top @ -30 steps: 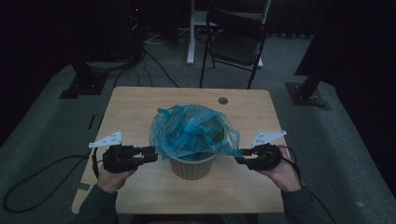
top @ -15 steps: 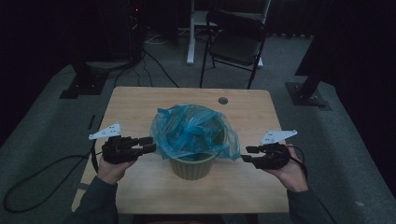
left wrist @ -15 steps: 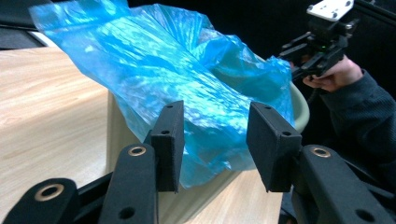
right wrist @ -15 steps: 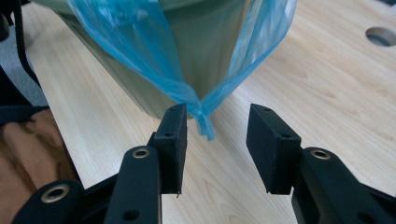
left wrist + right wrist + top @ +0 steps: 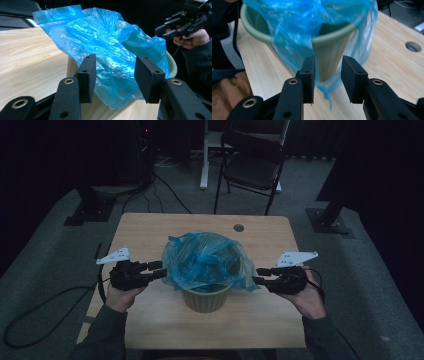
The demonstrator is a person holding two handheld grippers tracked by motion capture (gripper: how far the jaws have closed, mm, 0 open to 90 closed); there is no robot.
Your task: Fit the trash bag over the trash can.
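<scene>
From the high view, the left gripper [image 5: 159,269] and right gripper [image 5: 258,275] are now seen drawn in against the blue bag [image 5: 205,261], nearer than a second ago (a grasp of its rim seems intended). The bag is draped loosely over a green bin [image 5: 206,298] at mid-tabletop [image 5: 150,232].

In the left gripper view, the fingers [image 5: 87,75] are held apart before crinkled, glossy plastic.

In the right gripper view, the fingers [image 5: 309,76] are spread around a hanging flap beside the tapered bin wall.

Black left gripper [image 5: 159,269], black right gripper [image 5: 260,276], grey triangular top plates, brass-ringed holes, dark sleeves
</scene>
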